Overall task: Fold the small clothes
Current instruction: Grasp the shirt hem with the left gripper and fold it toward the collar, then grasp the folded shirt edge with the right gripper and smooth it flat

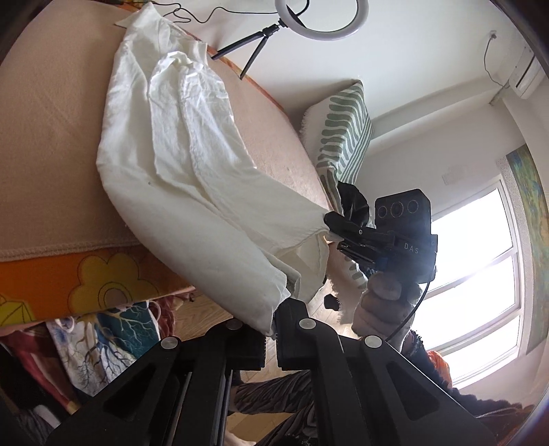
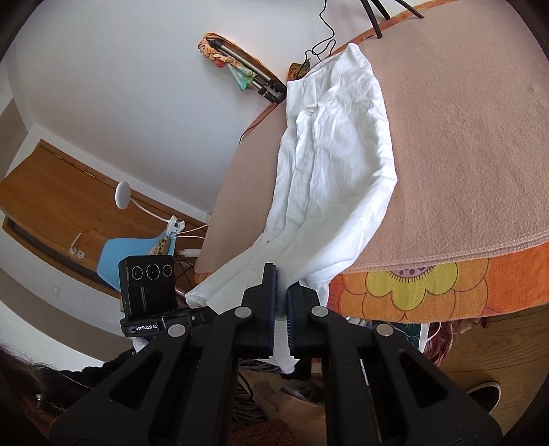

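A white garment lies lengthwise on a beige blanket, and its near end is lifted off the blanket's edge. My left gripper is shut on one corner of that near hem. The right gripper, held by a hand, pinches the other corner. In the right wrist view the garment runs from the far edge of the blanket to my right gripper, which is shut on the hem. The left gripper grips the cloth at lower left.
A ring light on a tripod stands at the far edge, with a green striped pillow to the right. An orange flowered sheet hangs below the blanket. A blue chair and a white lamp stand on the left.
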